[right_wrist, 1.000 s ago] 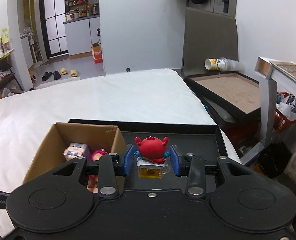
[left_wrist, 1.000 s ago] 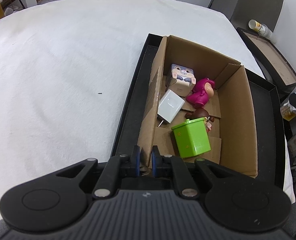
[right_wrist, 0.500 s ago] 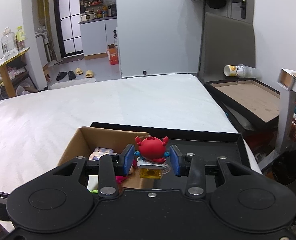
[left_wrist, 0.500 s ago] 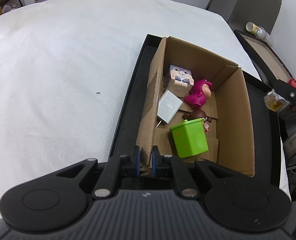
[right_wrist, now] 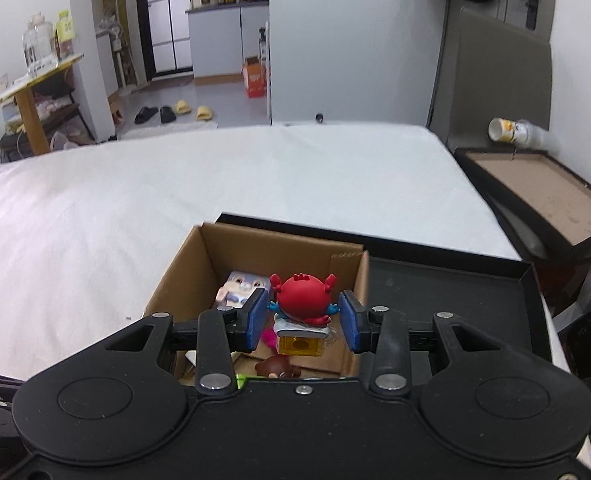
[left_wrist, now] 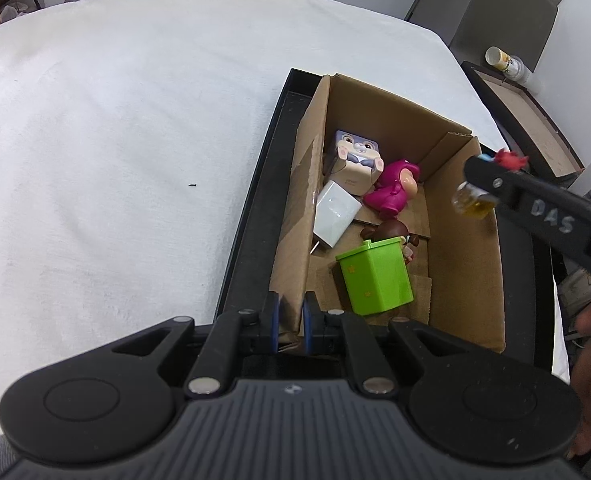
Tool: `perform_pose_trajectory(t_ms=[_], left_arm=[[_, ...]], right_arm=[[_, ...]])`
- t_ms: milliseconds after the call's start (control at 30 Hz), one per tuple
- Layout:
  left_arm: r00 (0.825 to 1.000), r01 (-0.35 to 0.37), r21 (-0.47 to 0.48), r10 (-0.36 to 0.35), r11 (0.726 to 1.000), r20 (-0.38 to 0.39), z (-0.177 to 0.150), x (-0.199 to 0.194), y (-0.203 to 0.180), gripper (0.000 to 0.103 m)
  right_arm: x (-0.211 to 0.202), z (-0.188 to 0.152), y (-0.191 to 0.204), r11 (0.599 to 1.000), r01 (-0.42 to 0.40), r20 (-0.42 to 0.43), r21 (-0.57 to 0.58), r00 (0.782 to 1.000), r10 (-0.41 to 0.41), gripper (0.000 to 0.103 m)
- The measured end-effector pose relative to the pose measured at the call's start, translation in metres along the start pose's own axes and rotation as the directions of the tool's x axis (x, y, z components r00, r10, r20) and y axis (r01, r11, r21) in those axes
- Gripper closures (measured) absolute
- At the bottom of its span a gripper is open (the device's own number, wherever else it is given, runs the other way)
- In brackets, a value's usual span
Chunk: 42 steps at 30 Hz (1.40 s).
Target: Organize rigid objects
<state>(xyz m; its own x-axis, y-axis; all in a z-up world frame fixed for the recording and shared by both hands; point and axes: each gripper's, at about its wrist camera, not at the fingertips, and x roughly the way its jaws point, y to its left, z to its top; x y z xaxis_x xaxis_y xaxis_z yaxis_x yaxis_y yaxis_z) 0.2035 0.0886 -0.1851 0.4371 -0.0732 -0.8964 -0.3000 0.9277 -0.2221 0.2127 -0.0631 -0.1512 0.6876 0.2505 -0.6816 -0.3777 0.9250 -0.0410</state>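
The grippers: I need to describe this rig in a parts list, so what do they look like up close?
Both are matte black plastic. The left gripper and right gripper each have blue pads on the fingers, silver screw heads on the linkage arms, two round discs on the body and a ribbed centre. The right one's side bears handwritten white letters. No cables or sleeves show.

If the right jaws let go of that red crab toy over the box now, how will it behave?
The red crab toy looks like hard, light plastic, so it should drop without deforming. Its round body on a small yellow base seems top-heavy; it will probably tip over. It hangs above the cardboard box, so it likely lands near the pink figure.
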Motion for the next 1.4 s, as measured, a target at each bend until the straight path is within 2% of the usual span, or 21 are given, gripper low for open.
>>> perform_pose_trajectory(t_ms=[333, 967, 1233, 1400], left_arm=[[1.0, 0.0, 0.0, 0.0, 1.0, 0.001, 0.0, 0.0, 0.0, 0.092], [1.0, -0.019, 0.008, 0.019, 1.0, 0.01, -0.001, -0.003, -0.005, 0.093], [0.998, -0.065, 0.063, 0.063, 0.996, 0.029, 0.0, -0.01, -0.019, 0.092], [0.996, -0.086, 0.057, 0.084, 0.995, 0.038, 0.001, -0.021, -0.023, 0.092]], right_arm=[[0.011, -0.003, 0.004, 0.999, 0.033, -0.066, -0.03, 0.997, -0.035, 0.064], [-0.024, -0.009, -0.024, 0.999, 0.014, -0.026, 0.042, 1.0, -0.013, 0.062], [-0.04, -0.013, -0.051, 0.995, 0.021, -0.019, 0.102, 1.0, -0.019, 0.06], [-0.047, -0.018, -0.067, 0.99, 0.025, -0.021, 0.14, 1.0, -0.023, 0.055]])
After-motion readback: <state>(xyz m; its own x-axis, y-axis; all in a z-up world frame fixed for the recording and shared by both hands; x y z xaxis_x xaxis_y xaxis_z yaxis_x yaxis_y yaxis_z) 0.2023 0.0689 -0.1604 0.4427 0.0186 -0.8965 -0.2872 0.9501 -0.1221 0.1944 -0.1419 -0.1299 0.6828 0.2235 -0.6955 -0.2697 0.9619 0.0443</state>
